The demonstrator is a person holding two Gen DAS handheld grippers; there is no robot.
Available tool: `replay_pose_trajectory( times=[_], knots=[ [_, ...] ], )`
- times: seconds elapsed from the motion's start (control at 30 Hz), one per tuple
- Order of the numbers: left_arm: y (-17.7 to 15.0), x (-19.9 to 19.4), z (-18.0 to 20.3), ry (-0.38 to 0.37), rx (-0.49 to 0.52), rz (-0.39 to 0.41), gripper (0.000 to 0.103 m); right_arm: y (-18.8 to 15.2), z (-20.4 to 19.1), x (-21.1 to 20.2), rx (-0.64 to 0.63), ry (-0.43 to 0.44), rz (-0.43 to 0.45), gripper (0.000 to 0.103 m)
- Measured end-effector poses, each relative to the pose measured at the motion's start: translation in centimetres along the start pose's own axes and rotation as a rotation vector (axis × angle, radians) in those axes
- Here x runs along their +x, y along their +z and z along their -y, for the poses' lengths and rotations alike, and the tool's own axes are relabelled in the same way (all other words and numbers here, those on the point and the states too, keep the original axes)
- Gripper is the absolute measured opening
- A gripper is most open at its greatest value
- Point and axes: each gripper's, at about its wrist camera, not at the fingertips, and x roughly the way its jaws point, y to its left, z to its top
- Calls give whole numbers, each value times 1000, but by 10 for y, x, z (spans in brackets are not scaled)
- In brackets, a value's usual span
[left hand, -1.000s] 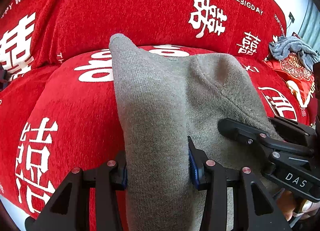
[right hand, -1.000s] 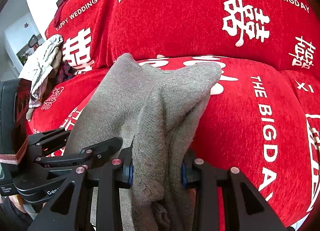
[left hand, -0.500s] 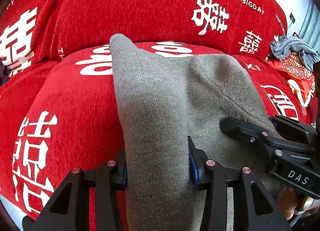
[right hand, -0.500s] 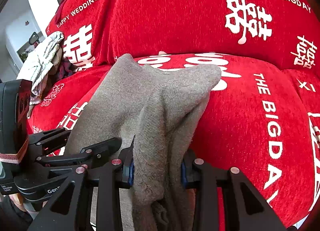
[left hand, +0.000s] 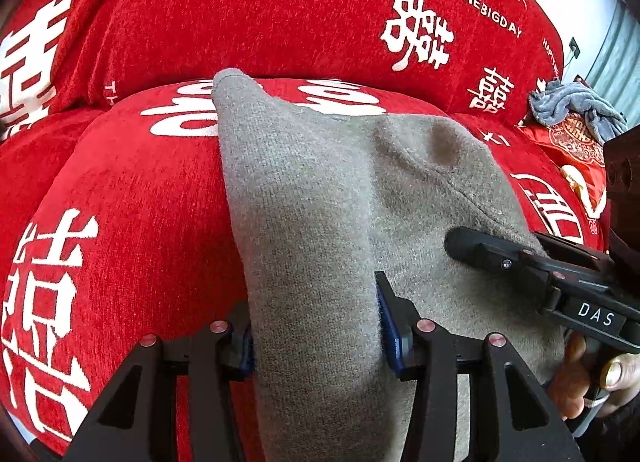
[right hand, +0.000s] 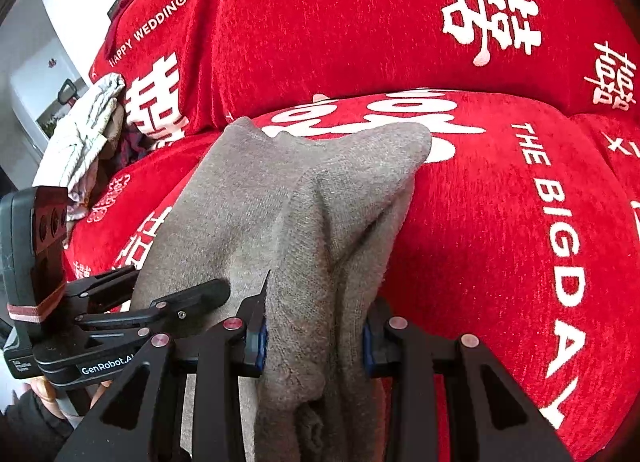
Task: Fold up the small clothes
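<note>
- Sofa (left hand: 120, 190) w/ red printed cover serves as the folding surface; grey garment (left hand: 320, 190) lies draped over the seat cushion, far end toward the backrest, near end lifted by both tools
- Garment is held at two spots side by side, prob. so the near edge can be carried over as one fold
- Left gripper (left hand: 316, 326): a thick bunch of garment sits between its pads; jaws have just been opening a little, cloth looks touched on both sides, release may be starting
- Right gripper (right hand: 312, 338): clamped on a doubled fold of garment, which runs straight up from its pads
- Spare clothes (right hand: 84, 134) piled at sofa end, well apart
</note>
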Motion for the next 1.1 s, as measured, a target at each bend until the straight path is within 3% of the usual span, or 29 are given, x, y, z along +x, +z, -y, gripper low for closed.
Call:
replay_pose_trajectory(
  times=[0.3,0.53,0.57,0.63,0.67,0.73,1.0,1.1],
  knots=[
    [5,3,1,17,-25,-6,50,5,2,2,-17,11,-3,36],
    [-3,2,-2,22,-23,20,61,-2,8,5,0,18,-2,36],
    [-2,2,-1,29,-19,19,64,-3,10,6,6,20,-5,37],
    [-3,2,-1,91,-16,19,90,-3,15,8,29,24,-16,40],
    [-4,1,-2,120,-19,25,91,-3,18,9,41,31,-22,45],
    [-5,0,-5,105,-29,20,91,-4,24,11,78,44,-33,50],
    [-7,-15,0,178,14,47,91,-2,25,-4,65,-12,-15,55],
    [-4,-28,3,233,51,84,91,3,2,-34,-42,-79,81,55]
  ],
)
